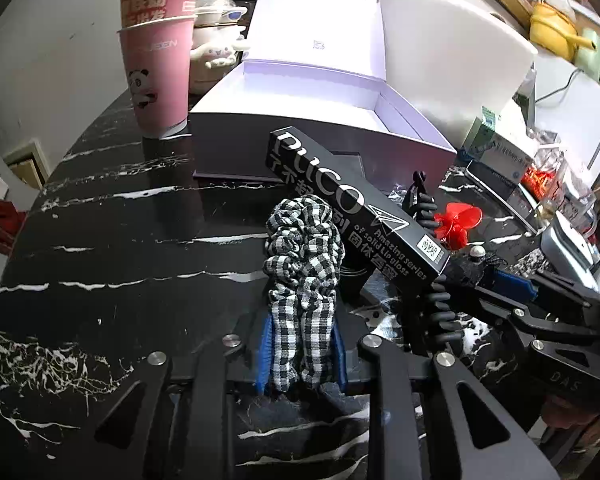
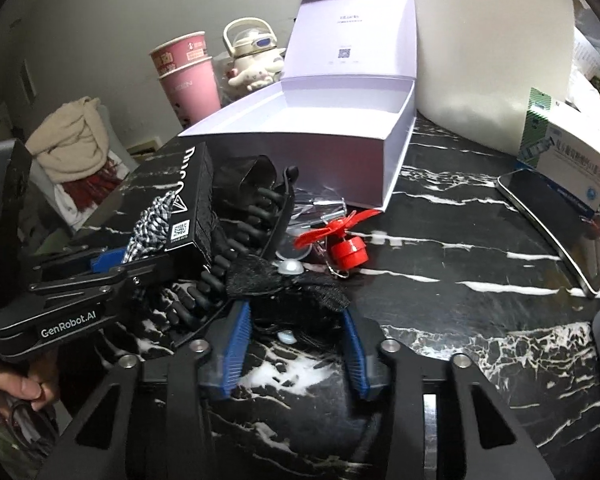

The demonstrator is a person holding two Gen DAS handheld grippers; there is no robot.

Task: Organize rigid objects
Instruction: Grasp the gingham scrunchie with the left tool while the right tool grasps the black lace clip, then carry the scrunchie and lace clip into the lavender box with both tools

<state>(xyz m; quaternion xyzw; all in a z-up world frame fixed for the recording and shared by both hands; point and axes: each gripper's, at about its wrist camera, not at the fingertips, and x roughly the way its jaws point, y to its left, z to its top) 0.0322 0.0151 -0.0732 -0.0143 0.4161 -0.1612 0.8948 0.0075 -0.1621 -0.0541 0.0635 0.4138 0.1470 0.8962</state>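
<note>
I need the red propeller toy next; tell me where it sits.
The red propeller toy lies on the black marble table, in front of the open white box, right of the black hair claw.

Black marble-look table [image 2: 440,264] with white veins. Resting on it at about twelve o'clock in the right wrist view: an open lilac box [image 2: 312,148], lid upright. At one o'clock, beside the box: a white foam block [image 2: 488,52]. At three o'clock: a dark phone [image 2: 560,224], a medicine carton [image 2: 576,156] just behind it. At ten o'clock: stacked pink paper cups [image 2: 188,80]. Near centre: a red propeller toy [image 2: 340,240], a black claw hair clip [image 2: 256,208].
</note>
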